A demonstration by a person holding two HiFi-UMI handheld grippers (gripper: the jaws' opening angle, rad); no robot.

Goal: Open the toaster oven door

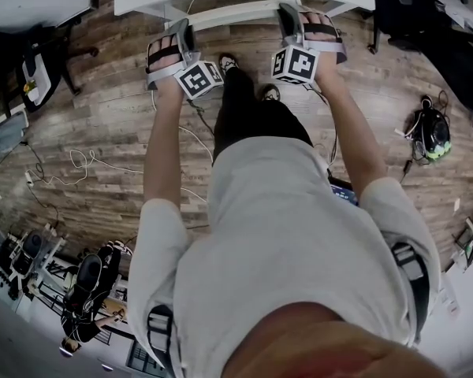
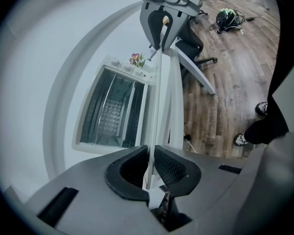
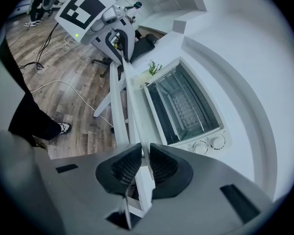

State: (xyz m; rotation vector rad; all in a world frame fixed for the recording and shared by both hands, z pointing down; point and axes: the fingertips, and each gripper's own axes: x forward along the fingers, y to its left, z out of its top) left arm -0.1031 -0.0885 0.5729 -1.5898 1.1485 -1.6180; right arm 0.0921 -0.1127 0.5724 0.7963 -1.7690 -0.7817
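Toaster oven handle clamped, white table; wood-plank floor, office chair

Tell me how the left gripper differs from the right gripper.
The left gripper grips the door handle at the end far from the control knobs; the right gripper grips the end beside them. In the head view the left gripper's marker cube looks more tilted than the right gripper's. Both are shut on that handle.
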